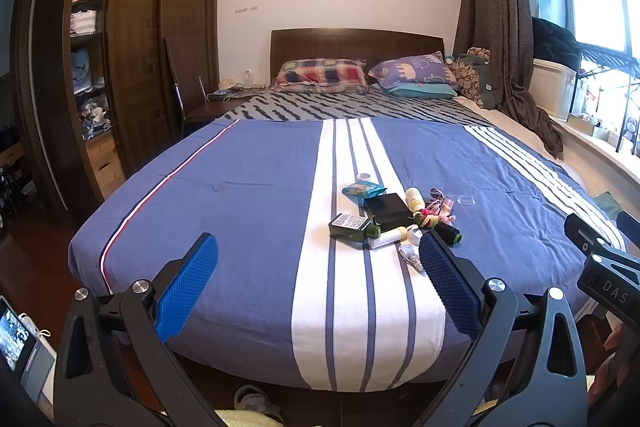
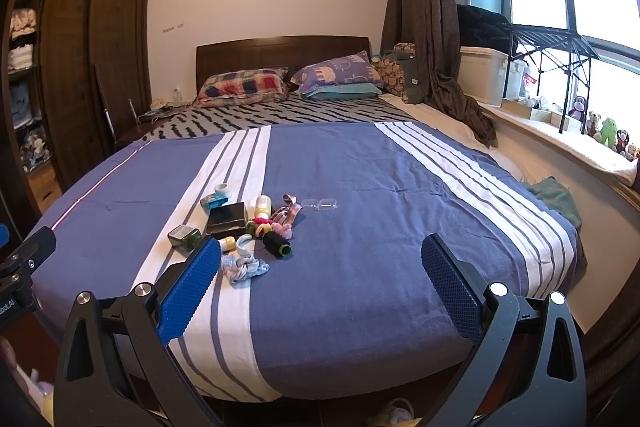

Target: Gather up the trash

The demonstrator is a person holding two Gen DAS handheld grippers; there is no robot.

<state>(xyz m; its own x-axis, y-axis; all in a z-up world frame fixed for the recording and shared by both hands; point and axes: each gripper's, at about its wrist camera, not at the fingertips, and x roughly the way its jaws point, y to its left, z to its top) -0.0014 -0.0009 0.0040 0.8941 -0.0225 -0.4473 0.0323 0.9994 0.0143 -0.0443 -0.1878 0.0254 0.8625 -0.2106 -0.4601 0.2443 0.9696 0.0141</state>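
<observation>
A heap of small items lies on the blue and white striped bedspread (image 1: 248, 195) (image 2: 380, 187): a black box (image 1: 388, 209) (image 2: 227, 217), a dark green bottle (image 1: 352, 227) (image 2: 185, 235), a blue snack packet (image 1: 362, 190) (image 2: 214, 202), a pale bottle (image 1: 415, 199) (image 2: 263, 205), a black thread spool (image 2: 277, 245), a crumpled blue-white scrap (image 2: 242, 267) (image 1: 410, 254) and a clear plastic case (image 2: 320, 203) (image 1: 467, 200). My left gripper (image 1: 318, 253) hovers open over the bed's foot, short of the heap. My right gripper (image 2: 320, 257) is open too, with the heap by its left finger.
A wooden wardrobe (image 1: 132, 47) with open shelves stands at the left. Pillows (image 1: 324, 75) lie by the headboard. A window sill (image 2: 560, 135) with toys and a curtain (image 2: 424, 7) run along the right. Slippers (image 1: 254, 401) sit on the floor at the bed's foot.
</observation>
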